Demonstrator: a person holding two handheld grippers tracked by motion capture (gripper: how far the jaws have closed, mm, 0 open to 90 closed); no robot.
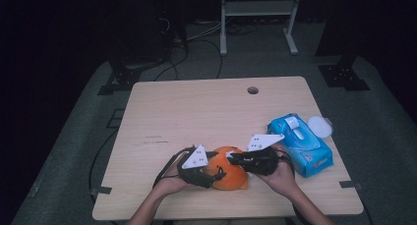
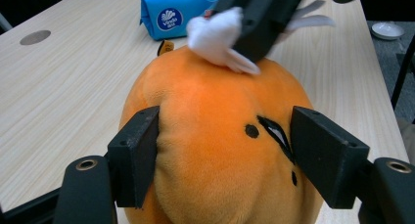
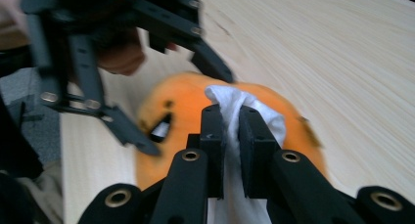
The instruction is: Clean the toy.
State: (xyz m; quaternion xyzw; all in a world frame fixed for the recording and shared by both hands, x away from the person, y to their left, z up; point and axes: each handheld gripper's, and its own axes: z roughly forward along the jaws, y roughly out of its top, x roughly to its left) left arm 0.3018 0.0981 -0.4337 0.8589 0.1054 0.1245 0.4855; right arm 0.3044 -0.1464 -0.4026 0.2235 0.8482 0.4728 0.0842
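An orange plush toy (image 1: 231, 178) with a small black-drawn face lies near the table's front edge. My left gripper (image 1: 216, 174) grips it from the left; in the left gripper view the two black pads (image 2: 139, 155) press into the plush's (image 2: 215, 136) sides. My right gripper (image 1: 232, 159) comes in from the right over the toy's top. In the right gripper view its jaws (image 3: 232, 136) are shut on a white tissue (image 3: 242, 106), and the wad rests against the orange plush (image 3: 183, 104). The left gripper view shows that tissue (image 2: 215, 35) touching the plush's crown.
A blue tissue pack (image 1: 301, 144) lies to the right of the hands, with a round white lid (image 1: 319, 125) beside it at the table edge. The wooden table (image 1: 196, 112) has a cable hole (image 1: 253, 90) at the back. Metal stands are on the floor behind.
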